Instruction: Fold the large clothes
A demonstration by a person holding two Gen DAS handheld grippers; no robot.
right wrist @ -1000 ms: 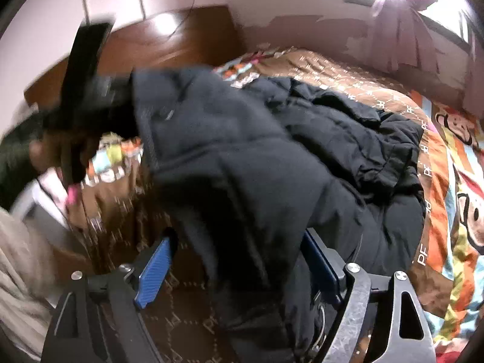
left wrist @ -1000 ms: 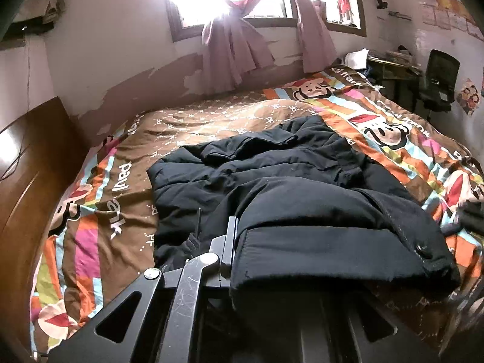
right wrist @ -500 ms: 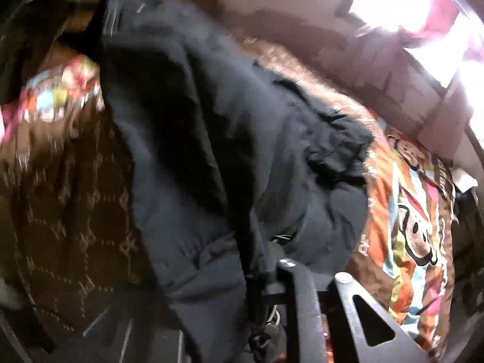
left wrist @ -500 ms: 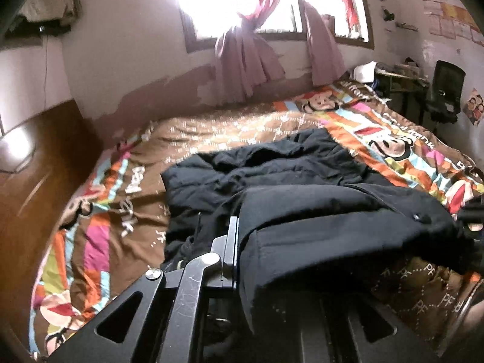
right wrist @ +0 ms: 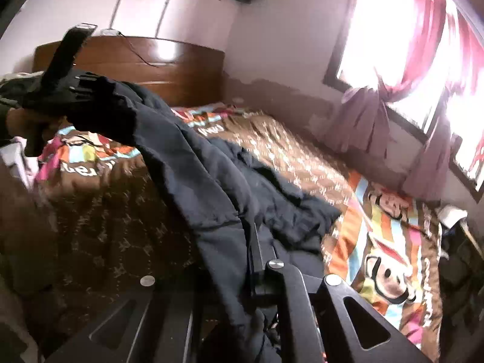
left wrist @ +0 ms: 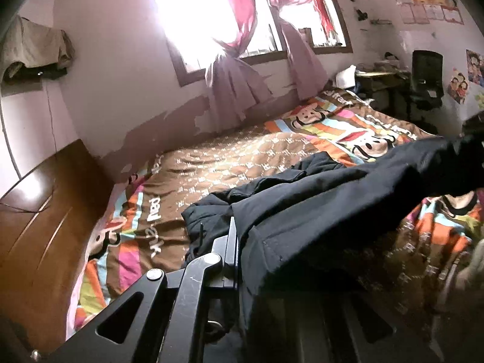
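Observation:
A large black padded jacket (left wrist: 332, 199) lies across the bed with its near edge lifted and stretched between my two grippers. In the left wrist view my left gripper (left wrist: 237, 236) is shut on the jacket's edge, and the cloth covers its right finger. The fabric runs up to the right toward the dark right gripper (left wrist: 472, 133). In the right wrist view my right gripper (right wrist: 249, 242) is shut on the jacket (right wrist: 205, 175), with cloth draped over its left finger. At the upper left a hand holds the left gripper (right wrist: 69, 90), which pinches the far corner.
The bed is covered by a brown and striped cartoon-monkey bedspread (left wrist: 242, 163). A wooden headboard (left wrist: 39, 227) stands at the left. Behind the bed are a window with pink curtains (left wrist: 242, 69). A desk and black chair (left wrist: 426, 72) stand at the far right.
The right gripper went from open around the jacket to shut on it. Both grippers have risen and lifted the jacket's near edge off the bed, pulling it taut between them.

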